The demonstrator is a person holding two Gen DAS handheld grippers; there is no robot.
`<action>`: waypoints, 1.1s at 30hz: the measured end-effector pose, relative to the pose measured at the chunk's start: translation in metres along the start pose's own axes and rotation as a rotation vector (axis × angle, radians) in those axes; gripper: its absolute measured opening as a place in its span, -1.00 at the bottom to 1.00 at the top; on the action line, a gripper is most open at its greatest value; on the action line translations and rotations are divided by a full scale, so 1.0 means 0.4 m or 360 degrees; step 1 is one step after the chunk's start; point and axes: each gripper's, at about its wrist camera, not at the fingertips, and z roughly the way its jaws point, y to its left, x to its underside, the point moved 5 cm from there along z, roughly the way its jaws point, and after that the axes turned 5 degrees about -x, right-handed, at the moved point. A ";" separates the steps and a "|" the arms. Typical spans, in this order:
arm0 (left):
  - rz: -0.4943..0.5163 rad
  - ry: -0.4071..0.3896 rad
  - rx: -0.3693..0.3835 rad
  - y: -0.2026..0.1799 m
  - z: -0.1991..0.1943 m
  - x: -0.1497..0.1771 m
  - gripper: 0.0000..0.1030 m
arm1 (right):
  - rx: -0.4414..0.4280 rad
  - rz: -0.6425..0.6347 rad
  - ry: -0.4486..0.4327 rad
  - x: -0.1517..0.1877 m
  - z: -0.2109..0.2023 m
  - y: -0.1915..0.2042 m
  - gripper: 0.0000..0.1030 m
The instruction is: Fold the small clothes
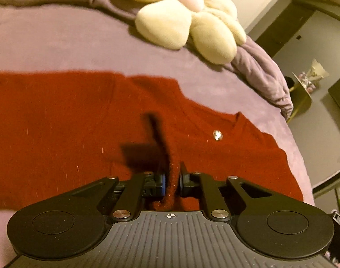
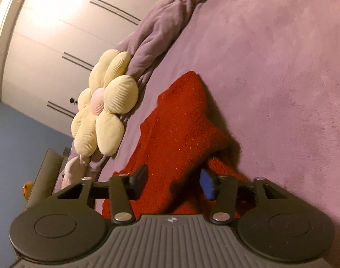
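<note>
A dark red knit cardigan (image 1: pixel 58 122) with a silver button (image 1: pixel 217 135) lies spread on the purple bed cover (image 1: pixel 58 44). My left gripper (image 1: pixel 172 178) is shut on a raised fold of its near edge. In the right wrist view the same cardigan (image 2: pixel 181 125) lies bunched and partly folded over itself. My right gripper (image 2: pixel 173 183) is open, its fingers on either side of a fold of the red knit, not pinching it.
A cream flower-shaped plush cushion (image 1: pixel 187 26) lies at the far side of the bed, also in the right wrist view (image 2: pixel 105 114). A rumpled purple blanket (image 2: pixel 165 22) runs along the bed edge. White wardrobe doors (image 2: pixel 47 33) stand beyond.
</note>
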 end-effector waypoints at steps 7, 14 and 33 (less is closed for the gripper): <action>0.0133 -0.0215 -0.0082 0.005 -0.075 -0.089 -0.77 | -0.0010 -0.0031 0.0001 0.000 0.035 0.020 -0.18; 0.0103 -0.0175 -0.0195 0.078 -0.043 -0.089 -0.76 | -0.0056 0.0107 -0.0058 -0.006 0.062 0.007 -0.19; 0.0170 -0.0136 -0.0275 0.093 0.010 -0.038 -0.40 | 0.0509 -0.1084 0.0028 0.038 0.084 0.125 -0.67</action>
